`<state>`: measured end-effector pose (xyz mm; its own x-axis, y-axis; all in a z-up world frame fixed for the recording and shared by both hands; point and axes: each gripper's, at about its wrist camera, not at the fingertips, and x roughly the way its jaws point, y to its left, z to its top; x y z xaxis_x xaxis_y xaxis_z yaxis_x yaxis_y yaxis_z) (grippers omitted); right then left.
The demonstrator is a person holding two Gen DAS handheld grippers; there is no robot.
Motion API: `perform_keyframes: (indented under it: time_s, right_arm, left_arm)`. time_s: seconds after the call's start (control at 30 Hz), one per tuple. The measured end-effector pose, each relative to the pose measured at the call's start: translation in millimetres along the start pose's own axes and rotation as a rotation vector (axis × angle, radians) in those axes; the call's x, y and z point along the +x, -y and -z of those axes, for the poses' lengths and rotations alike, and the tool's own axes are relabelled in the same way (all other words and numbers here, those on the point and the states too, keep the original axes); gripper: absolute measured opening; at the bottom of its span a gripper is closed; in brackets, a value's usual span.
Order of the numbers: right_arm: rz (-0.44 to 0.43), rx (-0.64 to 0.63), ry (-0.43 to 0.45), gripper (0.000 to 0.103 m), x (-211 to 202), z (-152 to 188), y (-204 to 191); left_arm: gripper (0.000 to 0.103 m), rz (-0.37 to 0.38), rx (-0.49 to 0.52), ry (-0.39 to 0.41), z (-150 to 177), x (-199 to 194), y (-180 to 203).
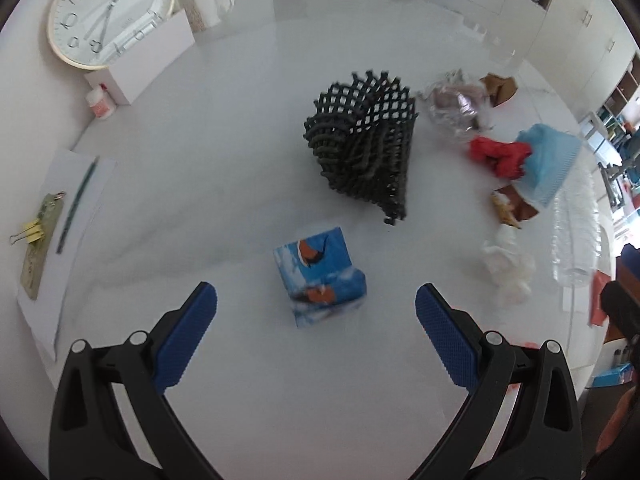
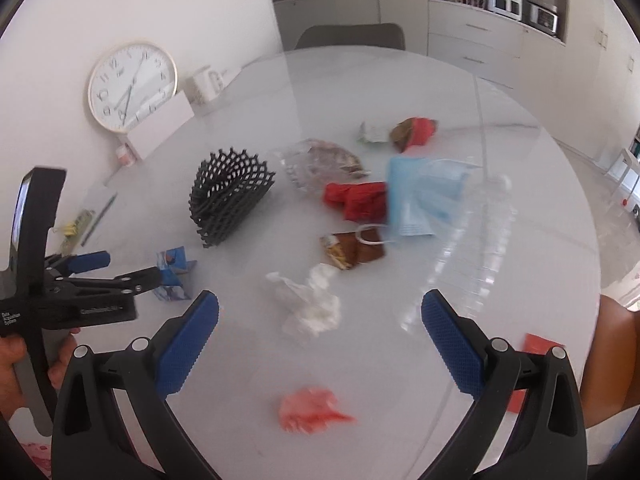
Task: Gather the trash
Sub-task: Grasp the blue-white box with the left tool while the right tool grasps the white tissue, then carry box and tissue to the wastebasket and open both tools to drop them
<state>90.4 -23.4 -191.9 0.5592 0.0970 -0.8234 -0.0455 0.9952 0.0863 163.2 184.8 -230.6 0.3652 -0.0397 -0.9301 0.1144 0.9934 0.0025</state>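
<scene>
A folded blue wrapper (image 1: 320, 276) with orange marks lies on the white table just ahead of my open left gripper (image 1: 316, 300); the right wrist view shows the wrapper (image 2: 176, 270) beside that gripper (image 2: 128, 266). My right gripper (image 2: 320, 308) is open above a crumpled white tissue (image 2: 310, 306). A pink crumpled scrap (image 2: 310, 408) lies nearer, between its arms. Beyond lie a brown snack wrapper (image 2: 352, 250), red paper (image 2: 358, 198), a blue face mask (image 2: 420, 200), a clear plastic bottle (image 2: 468, 248) and a crinkled clear bag (image 2: 320, 164). A black mesh basket (image 1: 366, 140) lies tipped at mid-table.
A wall clock (image 1: 108, 12), a white box (image 1: 148, 64), a mug (image 1: 208, 6) and a small bottle (image 1: 100, 102) stand at the far left. Paper with a pencil and binder clip (image 1: 52, 216) lies at the left edge. A chair (image 2: 350, 36) is behind the table.
</scene>
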Motion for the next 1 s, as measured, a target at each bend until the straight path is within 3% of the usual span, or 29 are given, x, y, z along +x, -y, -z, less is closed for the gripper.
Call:
perform_keyframes:
  time_s: [0.3, 0.4, 0.47, 0.53, 0.77, 0.87, 1.0]
  right_arm:
    - [0.05, 0.029, -0.098, 0.101, 59.4, 4.5, -5.7]
    - [0.078, 0.042, -0.124, 0.101, 77.2, 5.6, -3.6]
    - [0.093, 0.039, -0.138, 0.101, 85.3, 6.8, -3.3]
    - [0.1, 0.025, -0.142, 0.1, 90.8, 6.9, -4.4]
    - [0.088, 0.032, -0.193, 0.032, 103.4, 10.1, 0.5]
    - [0.075, 0.05, -0.187, 0.023, 100.0, 9.7, 5.6]
    - [0.043, 0.067, -0.145, 0.022, 77.9, 3.5, 9.6]
  left_arm:
    - [0.095, 0.031, 0.002, -0.065, -11.8, 40.6, -4.9]
    - [0.077, 0.028, 0.007, -0.092, -14.7, 49.5, -4.0]
    - [0.058, 0.038, 0.007, -0.113, -15.3, 55.3, -4.0]
    - [0.056, 0.051, -0.004, -0.126, -14.6, 59.5, -5.2]
    - [0.051, 0.044, 0.004, -0.104, -12.4, 57.5, -8.7]
    - [0.051, 0.046, 0.007, -0.102, -12.5, 53.7, -9.4]
    - [0.051, 0.056, 0.048, -0.06, -14.7, 34.9, -3.6]
